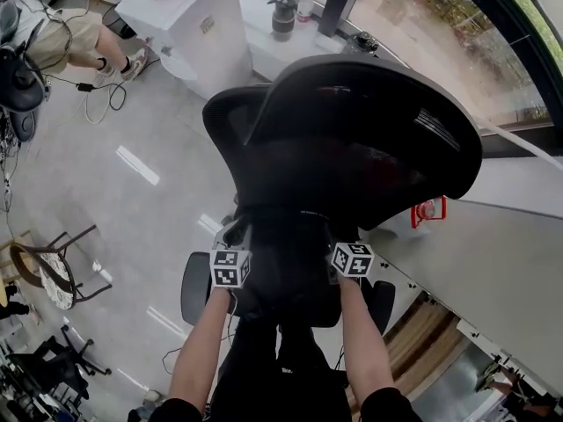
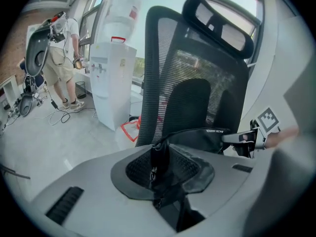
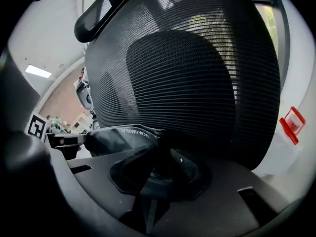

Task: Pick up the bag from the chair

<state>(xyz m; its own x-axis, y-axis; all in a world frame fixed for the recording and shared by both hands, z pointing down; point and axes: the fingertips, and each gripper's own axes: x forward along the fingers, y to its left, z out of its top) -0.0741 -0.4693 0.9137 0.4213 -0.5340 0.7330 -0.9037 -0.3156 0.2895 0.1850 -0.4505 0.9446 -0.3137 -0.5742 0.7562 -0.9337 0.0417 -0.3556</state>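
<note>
Left gripper is clamped on the bag strap, and right gripper pinches its other end. The bag lies crosswise in front of the chair backrest, equally near both.

The bag is soft black fabric with small white print along its top edge. It lies crosswise just in front of the lower backrest of the chair, a black mesh office chair with a headrest, standing upright. The bag's dark straps are bunched and pinched, one in the left gripper, one in the right gripper
</note>
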